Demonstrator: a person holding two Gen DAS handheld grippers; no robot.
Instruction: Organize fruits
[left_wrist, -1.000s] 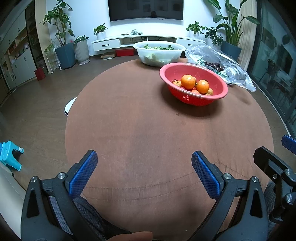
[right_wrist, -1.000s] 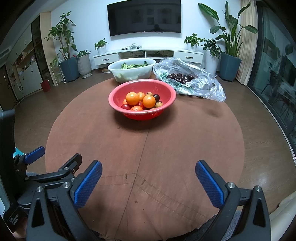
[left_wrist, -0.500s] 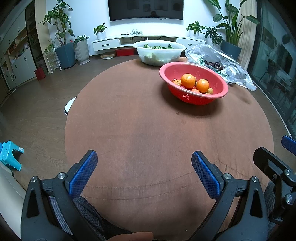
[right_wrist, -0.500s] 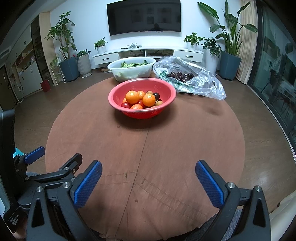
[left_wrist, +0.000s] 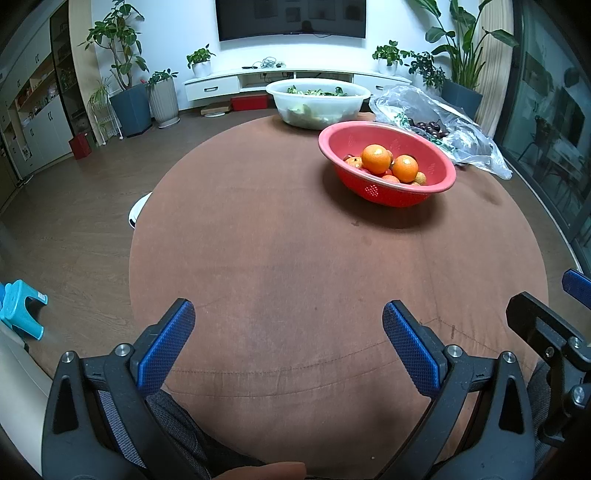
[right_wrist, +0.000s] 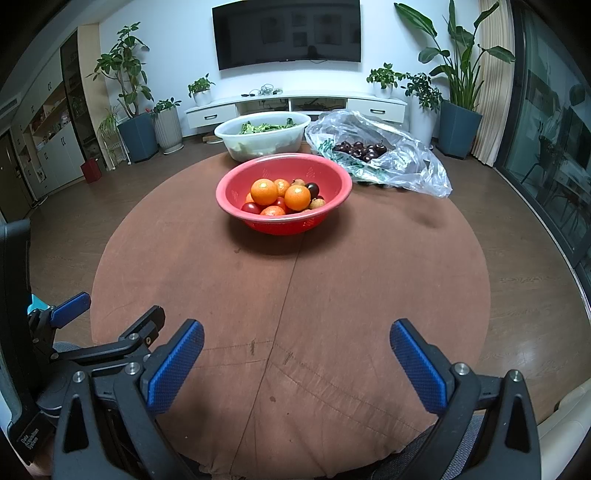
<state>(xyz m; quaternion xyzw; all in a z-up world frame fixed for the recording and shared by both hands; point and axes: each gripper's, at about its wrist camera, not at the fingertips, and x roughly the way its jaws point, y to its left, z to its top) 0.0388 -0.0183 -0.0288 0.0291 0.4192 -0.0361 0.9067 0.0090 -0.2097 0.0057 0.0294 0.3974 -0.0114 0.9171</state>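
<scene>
Your left gripper (left_wrist: 288, 317) hangs over the near edge of the round, brown-clothed counter (left_wrist: 280, 258), its blue-padded fingers (left_wrist: 166, 343) spread wide with nothing between them. Your right gripper (right_wrist: 295, 339) sits beside it to the right, fingers (right_wrist: 417, 365) equally wide apart and holding nothing.

Ahead of both lies a broad stretch of bare cloth, creased by stitched seams near you. Across that stretch, the red colander bowl (right_wrist: 236, 184) stands on the far half of the counter, holding oranges (right_wrist: 264, 191), small red tomatoes (right_wrist: 251, 208) and a dark plum-like fruit (right_wrist: 313, 189). From your left gripper's camera the bowl sits ahead and to the right; from your right gripper's, almost straight ahead.

Behind the bowl, at the far rim, a translucent white tub (right_wrist: 258, 138) carries leafy greens, and just to its right a crumpled clear plastic bag (right_wrist: 406, 158) with dark cherries (right_wrist: 360, 149) spills toward the counter's right edge. Wood floor surrounds the counter on all sides.
</scene>
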